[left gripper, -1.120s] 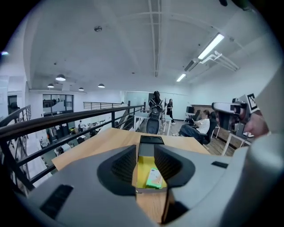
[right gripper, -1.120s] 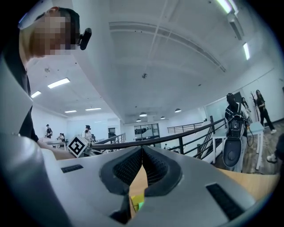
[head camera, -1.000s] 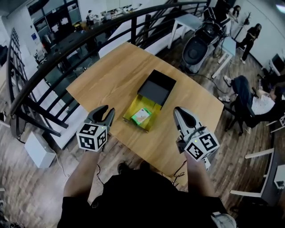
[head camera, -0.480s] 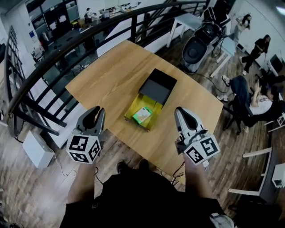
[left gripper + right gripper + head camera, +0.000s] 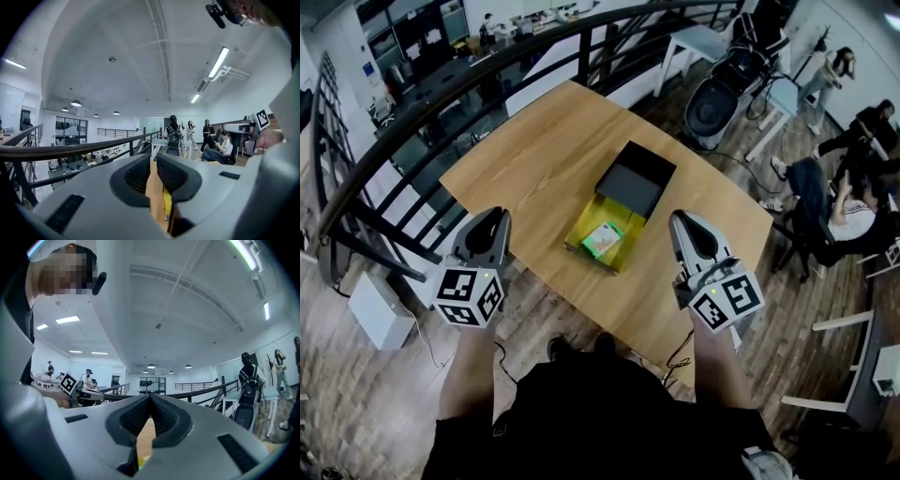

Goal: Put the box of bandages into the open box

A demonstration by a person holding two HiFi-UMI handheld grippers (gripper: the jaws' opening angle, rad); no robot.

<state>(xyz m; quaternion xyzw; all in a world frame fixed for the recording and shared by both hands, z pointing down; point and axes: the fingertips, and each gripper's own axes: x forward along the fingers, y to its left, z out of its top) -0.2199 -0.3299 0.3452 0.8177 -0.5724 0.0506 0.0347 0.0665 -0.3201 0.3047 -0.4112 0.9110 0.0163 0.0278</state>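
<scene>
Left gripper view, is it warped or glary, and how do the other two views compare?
Left gripper view: strong fisheye with black corners, the railing bowed, and the ceiling strip light blown out white. Right gripper view: the same warp, with the ceiling panel light glaring. Head view: even light, the wooden table sharp, lines curving towards the edges.

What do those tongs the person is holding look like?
The left tongs and right tongs are smooth grey plastic, tapering to a point, with black ribbed pads inside. Each carries a white cube printed with black square markers. The person wears a black top.
</scene>
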